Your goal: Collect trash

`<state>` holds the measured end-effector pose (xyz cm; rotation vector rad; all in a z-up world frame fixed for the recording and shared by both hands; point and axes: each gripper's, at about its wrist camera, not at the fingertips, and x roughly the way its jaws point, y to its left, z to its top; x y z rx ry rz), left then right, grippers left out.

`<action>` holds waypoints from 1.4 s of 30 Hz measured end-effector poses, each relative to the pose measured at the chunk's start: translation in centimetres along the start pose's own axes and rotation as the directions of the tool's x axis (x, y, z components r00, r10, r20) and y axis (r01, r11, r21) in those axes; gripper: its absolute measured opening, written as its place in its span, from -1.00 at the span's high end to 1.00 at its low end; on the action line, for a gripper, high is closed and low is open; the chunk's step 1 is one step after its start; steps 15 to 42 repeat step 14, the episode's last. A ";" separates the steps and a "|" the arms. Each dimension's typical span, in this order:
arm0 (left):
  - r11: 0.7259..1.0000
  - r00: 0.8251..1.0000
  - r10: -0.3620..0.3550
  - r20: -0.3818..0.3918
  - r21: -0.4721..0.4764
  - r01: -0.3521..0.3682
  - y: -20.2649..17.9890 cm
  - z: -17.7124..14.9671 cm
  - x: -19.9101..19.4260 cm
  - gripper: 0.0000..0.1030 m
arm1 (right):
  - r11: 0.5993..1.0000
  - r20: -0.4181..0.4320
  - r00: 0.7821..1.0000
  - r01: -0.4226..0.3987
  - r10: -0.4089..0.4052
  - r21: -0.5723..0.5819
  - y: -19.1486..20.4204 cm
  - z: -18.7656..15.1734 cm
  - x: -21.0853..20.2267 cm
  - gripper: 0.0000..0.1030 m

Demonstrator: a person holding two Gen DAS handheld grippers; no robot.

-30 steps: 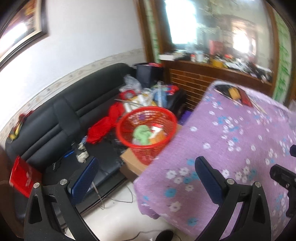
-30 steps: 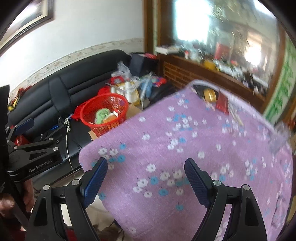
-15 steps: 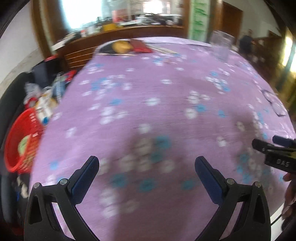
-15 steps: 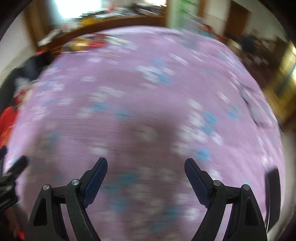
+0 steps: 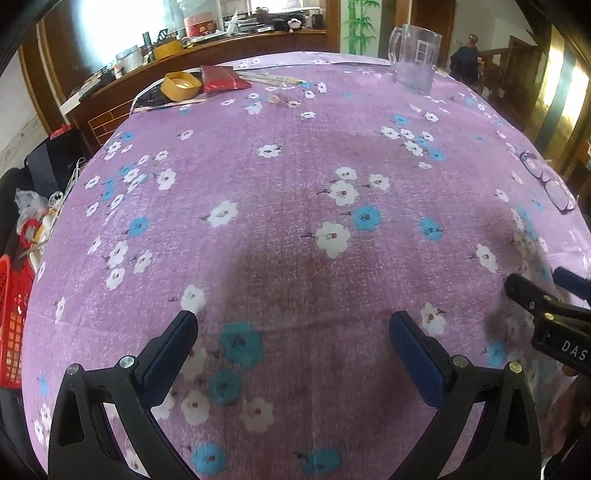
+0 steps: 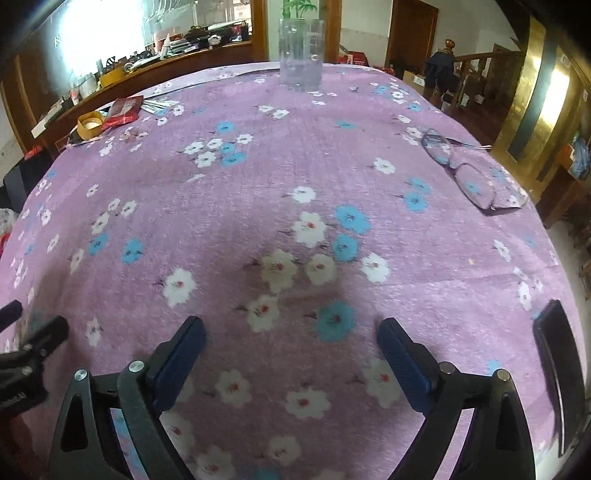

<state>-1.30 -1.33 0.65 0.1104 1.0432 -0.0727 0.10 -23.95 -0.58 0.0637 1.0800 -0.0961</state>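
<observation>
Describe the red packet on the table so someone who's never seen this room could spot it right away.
Look at the table with the purple flowered cloth, at its far left corner by the wooden counter. The red packet lies flat beside a small yellow bowl. It is the only shiny red thing on the cloth.

Purple flowered tablecloth (image 5: 295, 155) over the whole table. Far end: clear glass mug (image 5: 415, 57), upright, handle to its left in the left view. Near the right edge: folded spectacles (image 6: 461, 173), lying flat on the cloth. At the near right edge in the right view: dark flat object (image 6: 557, 369), kind unclear. Beyond the table: wooden sideboard (image 5: 147, 85) crowded with clutter, under a bright window (image 5: 122, 26). Far right: wooden stair rail (image 6: 476, 70) and doorway (image 6: 410, 33).
</observation>
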 end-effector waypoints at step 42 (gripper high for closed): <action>0.999 0.999 -0.042 0.004 -0.033 0.042 0.8 0.4 0.9 -1.00 | 0.998 0.012 1.000 -0.025 0.026 -0.056 2.6 0.4 0.8 -0.99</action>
